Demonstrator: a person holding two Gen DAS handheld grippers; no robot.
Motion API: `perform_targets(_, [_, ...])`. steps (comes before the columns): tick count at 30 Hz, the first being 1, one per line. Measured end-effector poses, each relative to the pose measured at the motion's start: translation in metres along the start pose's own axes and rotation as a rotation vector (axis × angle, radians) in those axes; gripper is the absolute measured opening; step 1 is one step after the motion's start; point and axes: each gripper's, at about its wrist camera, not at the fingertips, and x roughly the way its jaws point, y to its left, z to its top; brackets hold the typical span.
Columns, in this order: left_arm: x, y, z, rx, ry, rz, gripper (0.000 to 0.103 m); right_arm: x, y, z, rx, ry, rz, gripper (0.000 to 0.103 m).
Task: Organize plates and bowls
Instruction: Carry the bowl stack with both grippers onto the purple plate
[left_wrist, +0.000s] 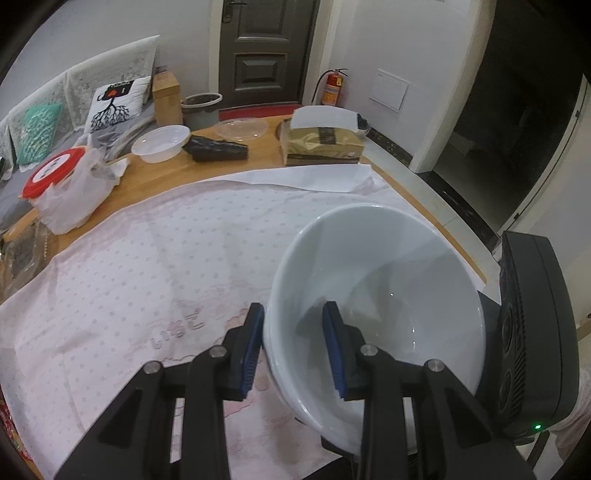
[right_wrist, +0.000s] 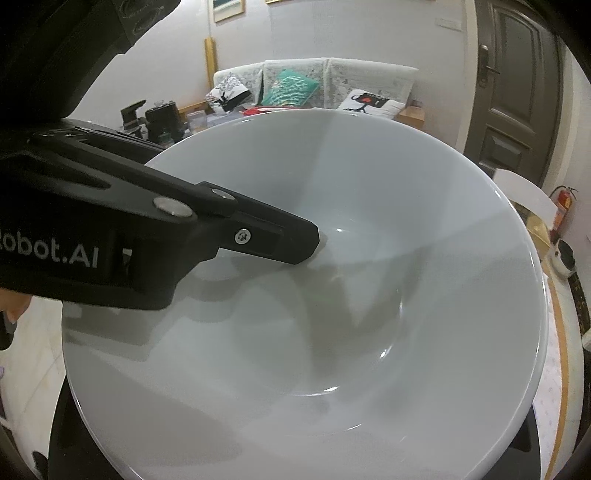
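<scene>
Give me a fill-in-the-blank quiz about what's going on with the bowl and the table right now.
1. The left gripper pinches the wall of a white ____, one finger inside and one outside.
2. The pads on that gripper are ____ in colour.
3. Past the bowl, by the door, stands a red fire ____.
4. The cloth on the table is pale ____ with dots.

Missing words: bowl; blue; extinguisher; pink
</scene>
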Motion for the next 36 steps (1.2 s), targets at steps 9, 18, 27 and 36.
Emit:
perform_targets(9, [0.020, -0.037, 0.011, 0.036, 0.018, -0.017, 0.028, -0.020, -0.034, -0.019, 0.039, 0.011, -0.025, 0.101])
perform_targets(18, [0.041, -0.069, 0.018, 0.063, 0.039, -0.043, 0.028, -0.032, -0.066, -0.037, 0.074, 0.031, -0.053, 0.101])
perform_targets(27, [0.067, -0.097, 0.021, 0.072, 0.066, -0.080, 0.028, -0.044, -0.087, -0.059, 0.101, 0.071, -0.078, 0.101])
perform_targets(36, [0.090, -0.119, 0.023, 0.077, 0.090, -0.113, 0.028, -0.049, -0.110, -0.075, 0.129, 0.110, -0.101, 0.101])
